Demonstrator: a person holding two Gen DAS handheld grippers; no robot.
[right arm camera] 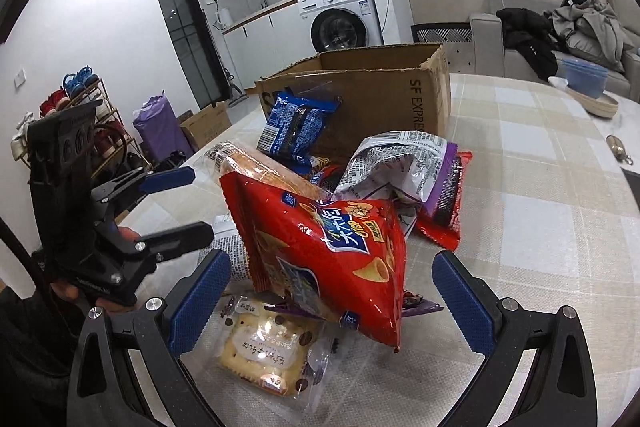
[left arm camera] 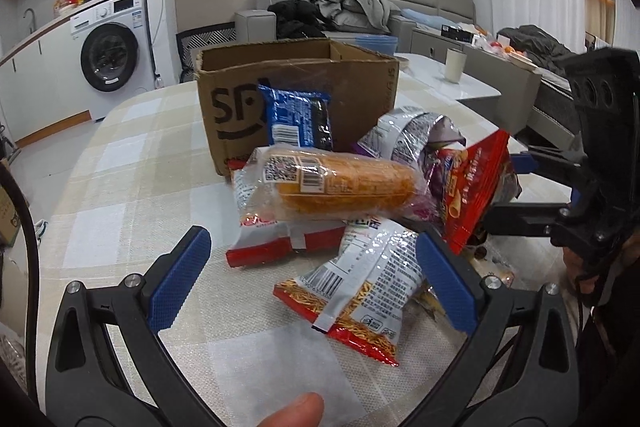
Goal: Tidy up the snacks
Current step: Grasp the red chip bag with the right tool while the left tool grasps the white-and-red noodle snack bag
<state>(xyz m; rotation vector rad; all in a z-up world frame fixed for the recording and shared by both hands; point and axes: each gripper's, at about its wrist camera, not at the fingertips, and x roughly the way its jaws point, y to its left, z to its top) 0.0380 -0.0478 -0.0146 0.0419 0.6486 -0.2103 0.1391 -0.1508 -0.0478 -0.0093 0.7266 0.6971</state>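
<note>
**Snacks still out of the box**

While the snacks (left arm camera: 340, 187) lie piled mid-table against the box (left arm camera: 296, 67), both tongs are wide open, holding nothing; left gripper (left arm camera: 312, 279) straddles a noodle bag (left arm camera: 360, 283); right gripper (right arm camera: 332, 295) straddles a red bag (right arm camera: 320, 247); next, I think: squeeze, lift, drop in box.

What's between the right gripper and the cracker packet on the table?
The red chip bag leans over the cracker packet, covering its far edge. The right gripper is open, with the bag standing between its fingers; the packet's near part is exposed.

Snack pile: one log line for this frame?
left hand-held gripper open, empty | right hand-held gripper open, empty | snacks piled outside cardboard box
</note>
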